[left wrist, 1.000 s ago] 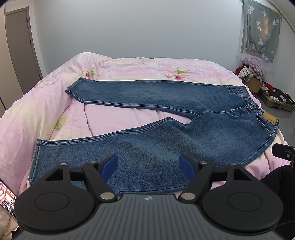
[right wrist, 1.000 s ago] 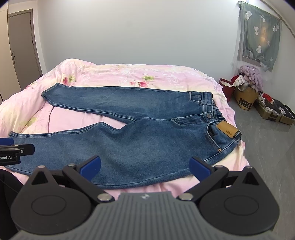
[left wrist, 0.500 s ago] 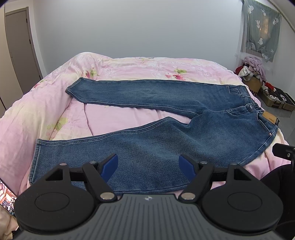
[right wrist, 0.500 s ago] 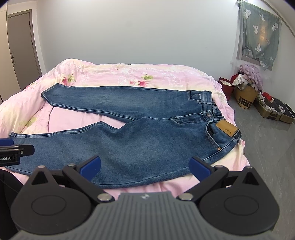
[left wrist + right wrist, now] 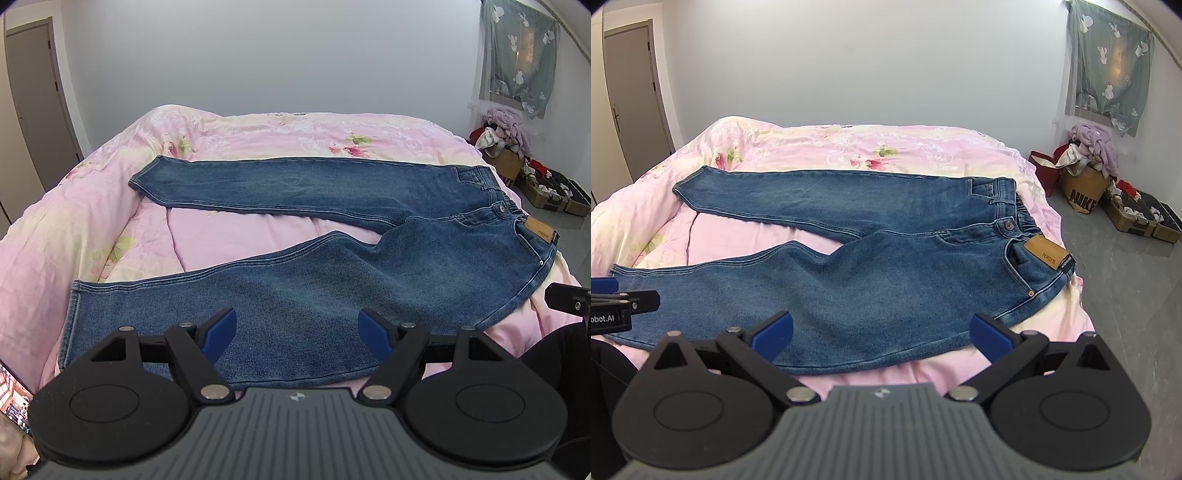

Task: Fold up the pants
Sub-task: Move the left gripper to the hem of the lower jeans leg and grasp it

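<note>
Blue jeans (image 5: 303, 291) lie flat on a pink floral bed (image 5: 92, 221), legs spread apart to the left, waistband with a tan patch (image 5: 540, 234) at the right. The jeans also show in the right wrist view (image 5: 871, 273), with the tan patch (image 5: 1046, 254) at the right. My left gripper (image 5: 297, 328) is open and empty, hovering above the near leg. My right gripper (image 5: 881, 328) is open and empty, above the near edge of the jeans near the hip. The left gripper's side (image 5: 613, 302) shows at the left edge of the right wrist view.
A grey door (image 5: 635, 110) stands at the far left. Boxes with clothes (image 5: 1086, 177) and an open case (image 5: 1145, 218) sit on the grey floor to the right of the bed. A green curtain (image 5: 1108, 62) hangs on the right wall.
</note>
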Demonstrator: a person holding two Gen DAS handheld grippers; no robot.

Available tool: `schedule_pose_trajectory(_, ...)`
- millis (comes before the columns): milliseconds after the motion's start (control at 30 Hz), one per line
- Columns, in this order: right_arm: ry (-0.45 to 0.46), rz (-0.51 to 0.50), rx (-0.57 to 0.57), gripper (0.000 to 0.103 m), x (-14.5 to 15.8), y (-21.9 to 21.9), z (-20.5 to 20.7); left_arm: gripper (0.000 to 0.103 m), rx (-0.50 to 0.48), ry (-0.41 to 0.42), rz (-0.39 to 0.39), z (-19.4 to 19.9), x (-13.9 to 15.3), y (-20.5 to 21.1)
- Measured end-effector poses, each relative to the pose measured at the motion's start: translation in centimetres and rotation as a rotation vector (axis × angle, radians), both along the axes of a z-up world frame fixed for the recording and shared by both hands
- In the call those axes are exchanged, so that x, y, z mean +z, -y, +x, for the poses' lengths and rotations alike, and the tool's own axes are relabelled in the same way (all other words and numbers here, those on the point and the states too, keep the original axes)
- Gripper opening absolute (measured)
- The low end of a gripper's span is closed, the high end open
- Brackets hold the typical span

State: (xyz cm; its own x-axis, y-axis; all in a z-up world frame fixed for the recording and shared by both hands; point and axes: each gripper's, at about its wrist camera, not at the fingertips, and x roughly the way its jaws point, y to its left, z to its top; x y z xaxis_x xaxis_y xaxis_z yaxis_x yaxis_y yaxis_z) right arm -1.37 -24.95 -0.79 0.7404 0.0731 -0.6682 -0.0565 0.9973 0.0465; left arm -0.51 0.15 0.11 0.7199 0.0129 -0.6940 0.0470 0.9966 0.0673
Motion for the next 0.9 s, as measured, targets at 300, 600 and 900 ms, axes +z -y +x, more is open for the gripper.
schedule_pose_trajectory(300, -0.001, 0.019, 0.059, 0.098, -0.7, 2.1, 1.1, 0.081, -0.110, -0.009, 0.135, 1.5, 1.0, -2.1)
schedule_pose_trajectory(600, -0.123, -0.030, 0.037, 0.085, -2.2, 6.5, 5.2, 0.079, -0.068, -0.103, 0.315, 3.9, 2.0, -9.7)
schedule_pose_trajectory(900, -0.199, -0.089, -0.053, 0.079, -4.5, 10.3, 10.1, 0.079, 0.131, -0.364, 0.158, 8.9, -2.5, -21.1)
